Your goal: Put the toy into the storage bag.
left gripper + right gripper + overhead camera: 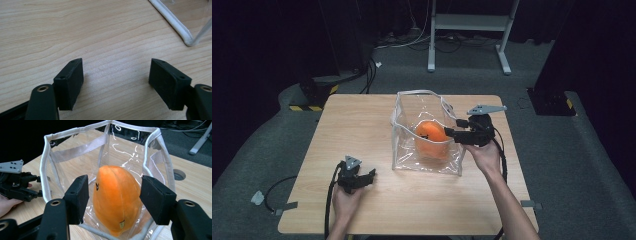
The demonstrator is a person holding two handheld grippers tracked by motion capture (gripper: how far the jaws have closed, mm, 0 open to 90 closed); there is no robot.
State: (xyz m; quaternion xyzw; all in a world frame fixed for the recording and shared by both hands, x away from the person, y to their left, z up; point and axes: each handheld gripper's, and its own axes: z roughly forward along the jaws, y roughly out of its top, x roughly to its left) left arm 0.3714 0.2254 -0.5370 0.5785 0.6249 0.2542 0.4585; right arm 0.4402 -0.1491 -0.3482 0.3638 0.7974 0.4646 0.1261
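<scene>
Inside the clear bag (160, 147), the orange fruit (116, 197) stands seemingly tilted, long axis roughly upright, right gripper (113, 195) fingers parted beside it

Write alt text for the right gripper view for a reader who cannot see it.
An orange pumpkin-shaped plush toy stands inside a clear plastic bag with white fabric trim, seen between the open black jaws of the right gripper, whose pads are apart from it. The bag sits on a light wooden table, and the left gripper rests in a hand beyond it.
</scene>
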